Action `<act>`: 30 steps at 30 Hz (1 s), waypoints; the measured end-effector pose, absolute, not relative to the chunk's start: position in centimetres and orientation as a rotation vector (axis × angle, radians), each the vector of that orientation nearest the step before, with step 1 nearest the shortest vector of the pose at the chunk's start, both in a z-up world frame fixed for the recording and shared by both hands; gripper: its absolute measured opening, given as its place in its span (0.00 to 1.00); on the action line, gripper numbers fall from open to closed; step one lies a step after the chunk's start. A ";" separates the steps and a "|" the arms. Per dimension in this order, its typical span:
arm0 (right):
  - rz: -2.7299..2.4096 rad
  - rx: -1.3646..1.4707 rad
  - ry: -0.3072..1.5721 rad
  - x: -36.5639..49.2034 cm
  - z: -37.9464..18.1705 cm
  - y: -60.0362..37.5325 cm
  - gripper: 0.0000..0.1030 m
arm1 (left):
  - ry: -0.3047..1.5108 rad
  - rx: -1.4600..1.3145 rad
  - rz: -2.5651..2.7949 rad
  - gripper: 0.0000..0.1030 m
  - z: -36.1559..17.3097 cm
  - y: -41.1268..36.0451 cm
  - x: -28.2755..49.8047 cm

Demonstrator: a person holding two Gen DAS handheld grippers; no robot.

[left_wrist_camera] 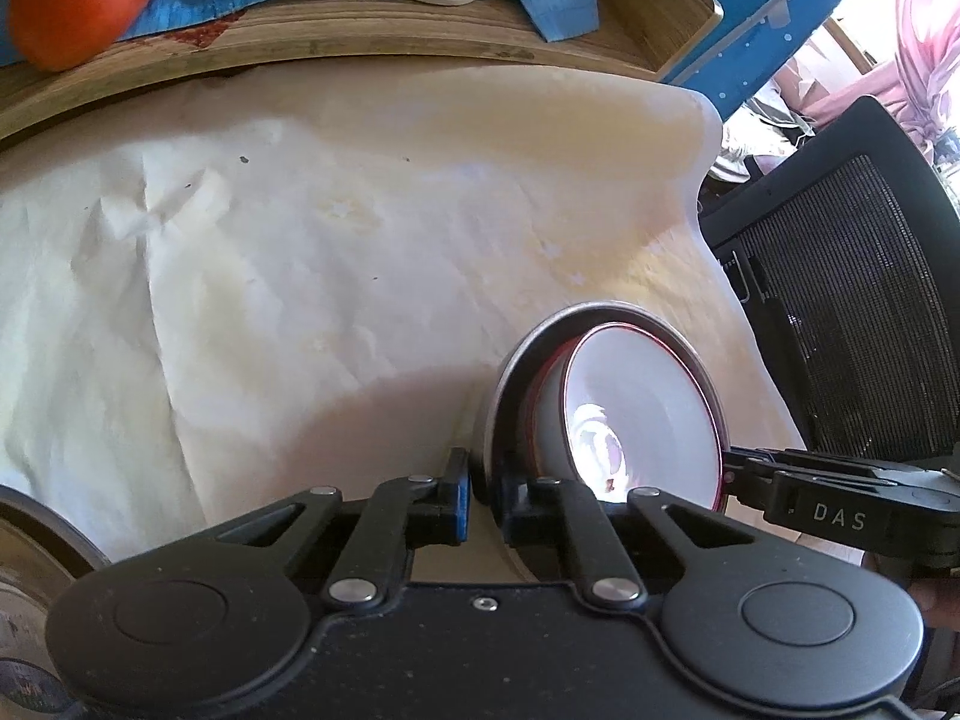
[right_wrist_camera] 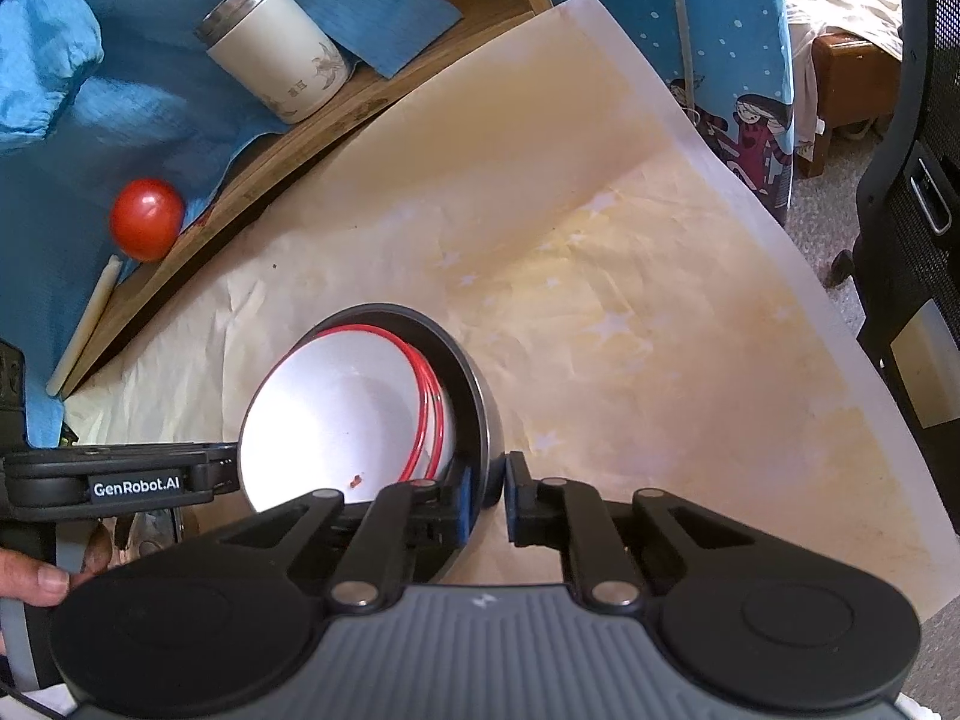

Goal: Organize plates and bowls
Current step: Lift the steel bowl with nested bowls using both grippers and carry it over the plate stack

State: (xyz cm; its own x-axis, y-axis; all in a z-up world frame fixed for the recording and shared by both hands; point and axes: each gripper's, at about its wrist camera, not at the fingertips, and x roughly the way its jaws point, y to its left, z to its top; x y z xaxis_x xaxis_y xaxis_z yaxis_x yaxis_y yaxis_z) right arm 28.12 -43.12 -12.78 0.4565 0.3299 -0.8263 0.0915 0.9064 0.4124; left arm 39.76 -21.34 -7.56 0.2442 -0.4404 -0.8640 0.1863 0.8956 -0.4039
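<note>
Left wrist view looks down on creased cream paper (left_wrist_camera: 336,252) spread over the table, smooth but wrinkled and faintly stained. On it sits one round dark metal dish (left_wrist_camera: 510,384) with a grey rim, and nested inside lie white enamel bowls (left_wrist_camera: 648,396) with thin red rims; the right wrist view shows at least two red edges stacked, glossy and shallow, with a small reddish crumb in the top one. The left gripper (left_wrist_camera: 487,489) is pinched tight on the dish's rim, one blue-faced pad outside the wall and one inside. The right gripper (right_wrist_camera: 489,489) grips the opposite side of the same rim the same way, its black linkage fingers drawn close together.

Behind the paper runs a layered wooden tray (right_wrist_camera: 288,162) lined with crinkled blue cloth (right_wrist_camera: 138,102). On the cloth stand one white cylindrical canister (right_wrist_camera: 276,54) with a metal top and one shiny red tomato (right_wrist_camera: 147,217); a pale stick (right_wrist_camera: 84,330) lies beside it. One black mesh chair (left_wrist_camera: 858,324) stands off the table's edge. A person's fingers (right_wrist_camera: 36,576) show at the left gripper's handle.
</note>
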 end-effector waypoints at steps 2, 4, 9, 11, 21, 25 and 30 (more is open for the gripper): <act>0.152 0.426 1.097 28.0 -12.7 -43.0 0.12 | 1.255 -0.239 -0.430 0.09 -7.5 -21.3 39.6; 0.152 0.423 1.099 28.0 -12.7 -43.0 0.12 | 1.258 -0.248 -0.426 0.09 -7.6 -21.2 39.5; 0.160 0.410 1.107 28.1 -12.5 -42.6 0.11 | 1.265 -0.265 -0.406 0.08 -7.6 -20.7 39.2; 0.165 0.406 1.112 28.2 -12.4 -42.4 0.11 | 1.266 -0.271 -0.396 0.08 -7.6 -20.5 39.1; 0.190 0.394 1.141 28.9 -11.7 -41.0 0.11 | 1.261 -0.359 -0.337 0.08 -7.3 -18.4 38.4; 0.211 0.370 1.143 29.3 -11.2 -40.1 0.11 | 1.246 -0.384 -0.311 0.08 -7.0 -17.4 38.0; 0.241 0.346 1.144 29.9 -10.6 -38.9 0.11 | 1.227 -0.415 -0.272 0.08 -6.5 -16.1 37.4</act>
